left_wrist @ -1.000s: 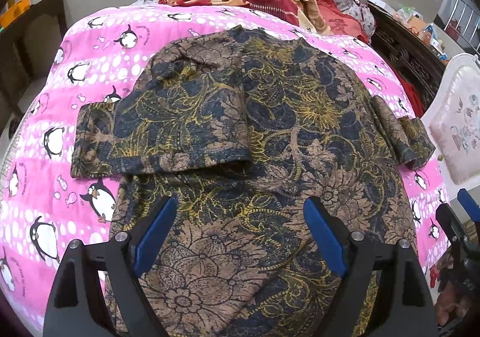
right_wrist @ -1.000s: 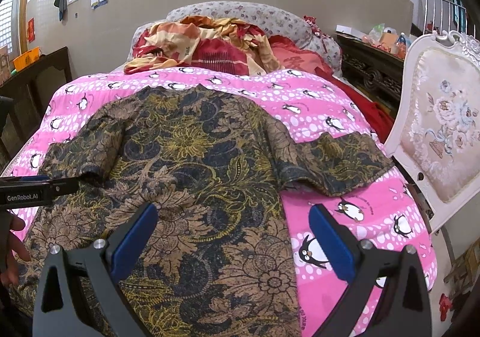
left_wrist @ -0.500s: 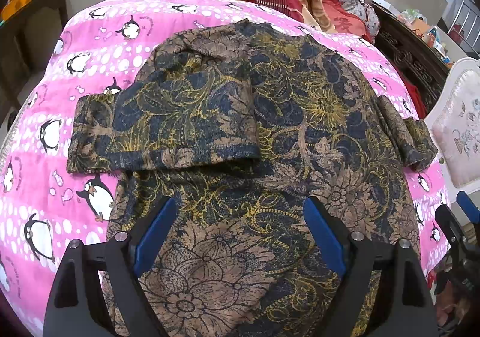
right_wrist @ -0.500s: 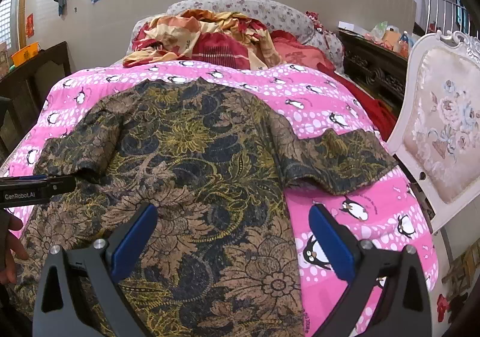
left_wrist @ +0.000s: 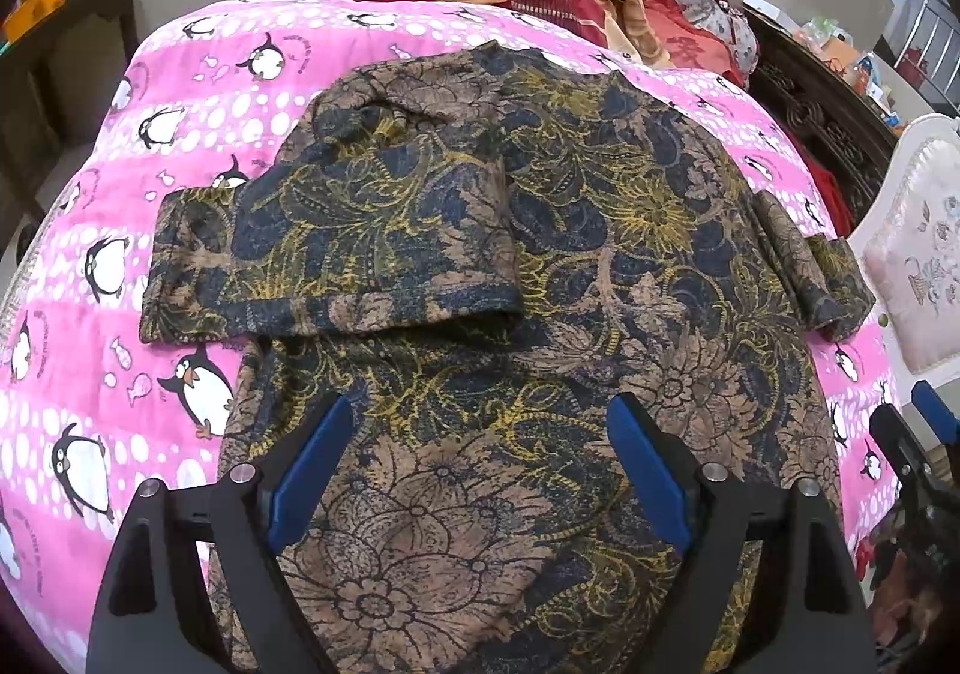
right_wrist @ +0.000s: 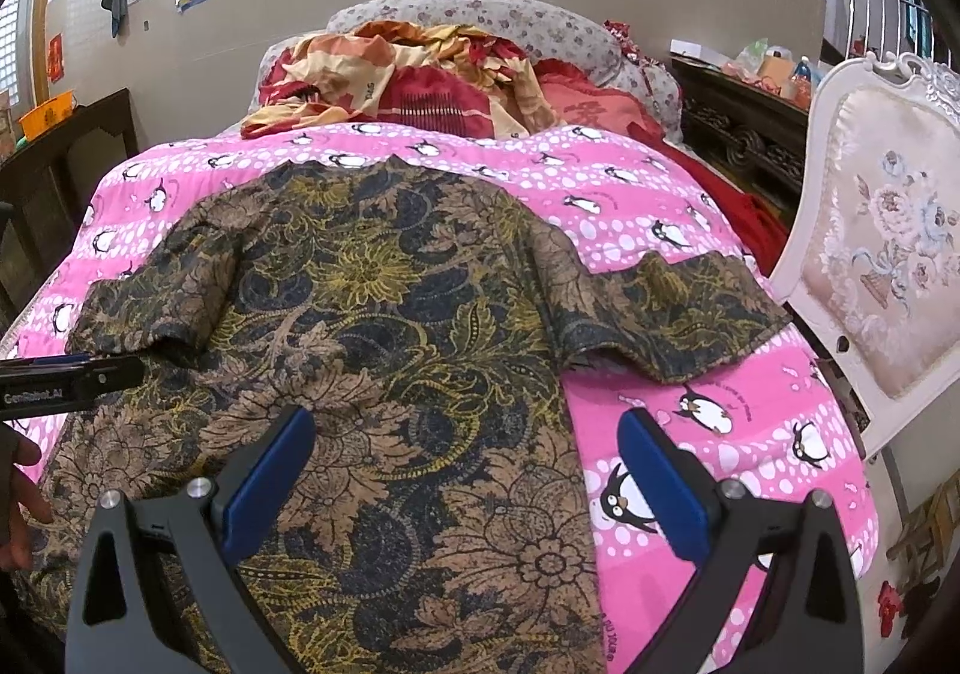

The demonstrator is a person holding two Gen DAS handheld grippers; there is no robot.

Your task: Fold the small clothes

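Note:
A dark floral shirt [left_wrist: 600, 278] in navy, tan and yellow lies flat on the pink penguin bedspread [left_wrist: 120, 266]. Its left sleeve [left_wrist: 336, 248] is folded inward across the chest. The right sleeve [right_wrist: 672, 308] still spreads out sideways on the bedspread [right_wrist: 690, 422]. My left gripper [left_wrist: 480, 464] hovers open over the shirt's lower half, nothing between its blue pads. My right gripper [right_wrist: 465, 470] is also open, above the shirt's [right_wrist: 372, 314] lower right edge. The left gripper's body [right_wrist: 66, 377] shows at the left edge of the right wrist view, with a hand [right_wrist: 18, 500] below it.
A heap of red and orange bedding [right_wrist: 420, 80] and pillows lies at the head of the bed. A white upholstered chair [right_wrist: 882, 266] stands close on the right. Dark wooden furniture [right_wrist: 744, 134] sits behind it, and a dark cabinet [right_wrist: 66, 158] on the left.
The left wrist view has shifted slightly, so the shirt sits a little lower and further right in frame. The right gripper and the shirt have not moved.

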